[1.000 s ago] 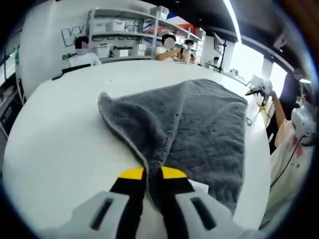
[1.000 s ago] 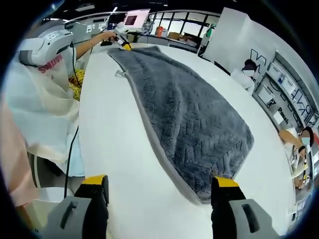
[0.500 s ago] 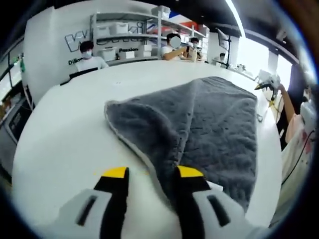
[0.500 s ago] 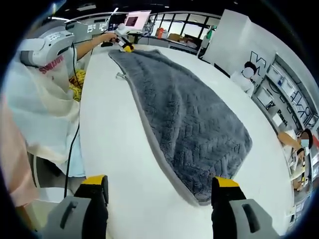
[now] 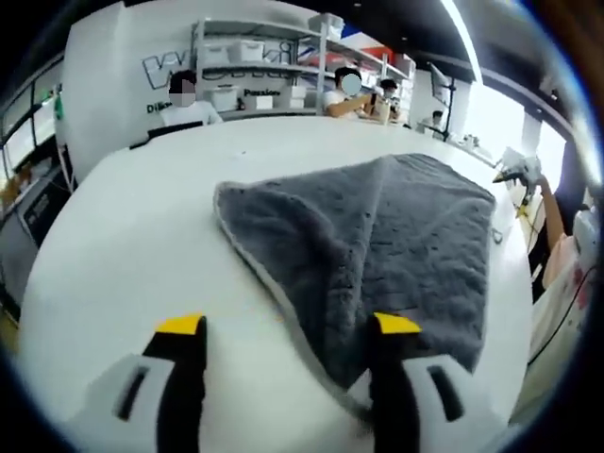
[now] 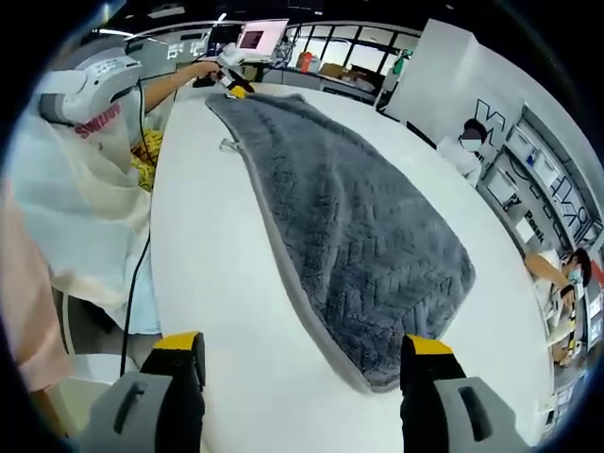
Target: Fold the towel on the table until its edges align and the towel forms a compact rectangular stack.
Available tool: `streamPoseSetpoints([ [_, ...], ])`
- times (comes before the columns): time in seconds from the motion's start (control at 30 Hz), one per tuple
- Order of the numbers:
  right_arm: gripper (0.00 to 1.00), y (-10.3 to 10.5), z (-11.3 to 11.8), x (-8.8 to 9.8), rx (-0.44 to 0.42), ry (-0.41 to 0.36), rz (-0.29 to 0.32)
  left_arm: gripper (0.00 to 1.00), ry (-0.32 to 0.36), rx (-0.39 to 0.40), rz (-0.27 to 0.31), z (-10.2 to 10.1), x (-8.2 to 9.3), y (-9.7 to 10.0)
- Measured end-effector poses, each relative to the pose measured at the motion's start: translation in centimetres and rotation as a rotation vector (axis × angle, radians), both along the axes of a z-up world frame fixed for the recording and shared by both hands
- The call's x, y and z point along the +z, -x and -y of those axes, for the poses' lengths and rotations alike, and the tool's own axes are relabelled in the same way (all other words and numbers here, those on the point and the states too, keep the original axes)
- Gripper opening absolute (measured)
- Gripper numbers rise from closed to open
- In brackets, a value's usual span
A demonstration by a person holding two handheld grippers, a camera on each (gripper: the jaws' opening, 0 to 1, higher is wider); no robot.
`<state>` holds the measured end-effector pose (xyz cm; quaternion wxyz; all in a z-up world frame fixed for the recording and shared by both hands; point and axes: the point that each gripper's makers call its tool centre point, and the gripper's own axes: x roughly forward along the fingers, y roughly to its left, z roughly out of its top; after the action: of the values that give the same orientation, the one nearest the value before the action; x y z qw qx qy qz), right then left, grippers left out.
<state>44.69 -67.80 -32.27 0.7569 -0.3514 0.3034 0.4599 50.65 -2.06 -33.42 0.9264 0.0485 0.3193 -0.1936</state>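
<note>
A grey towel (image 5: 377, 236) lies on the white table (image 5: 132, 236), with one part folded over itself. Its near corner rests on the table between my left gripper's jaws, close to the right-hand jaw. My left gripper (image 5: 288, 326) is open and holds nothing. In the right gripper view the towel (image 6: 359, 217) stretches long across the table (image 6: 208, 255), with its pale-edged near corner by the right-hand jaw. My right gripper (image 6: 302, 344) is open just above the table, with nothing between its jaws.
Another person's hand holds a white and yellow tool (image 6: 226, 80) at the towel's far end, also seen at the table's right edge (image 5: 514, 170). A person in white (image 6: 85, 113) stands beside the table. Shelves (image 5: 255, 66) and seated people are beyond it.
My left gripper's jaws have opened from shut on the towel's corner, and the corner now lies loose on the table. The right gripper stays open and still.
</note>
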Motion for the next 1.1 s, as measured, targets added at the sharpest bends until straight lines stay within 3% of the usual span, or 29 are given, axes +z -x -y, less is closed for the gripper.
streamPoseSetpoints([
  [0.23, 0.89, -0.2, -0.5, 0.1, 0.008, 0.003, 0.0, 0.99, 0.013, -0.015, 0.036, 0.5, 0.5, 0.9],
  [0.63, 0.9, -0.5, -0.8, 0.4, 0.014, 0.002, 0.008, 0.99, -0.005, -0.063, 0.085, 1.8, 1.6, 2.3],
  [1.1, 0.93, -0.8, -0.8, 0.5, -0.009, -0.034, 0.016, 0.99, -0.074, -0.125, 0.141, 3.7, 3.5, 5.8],
])
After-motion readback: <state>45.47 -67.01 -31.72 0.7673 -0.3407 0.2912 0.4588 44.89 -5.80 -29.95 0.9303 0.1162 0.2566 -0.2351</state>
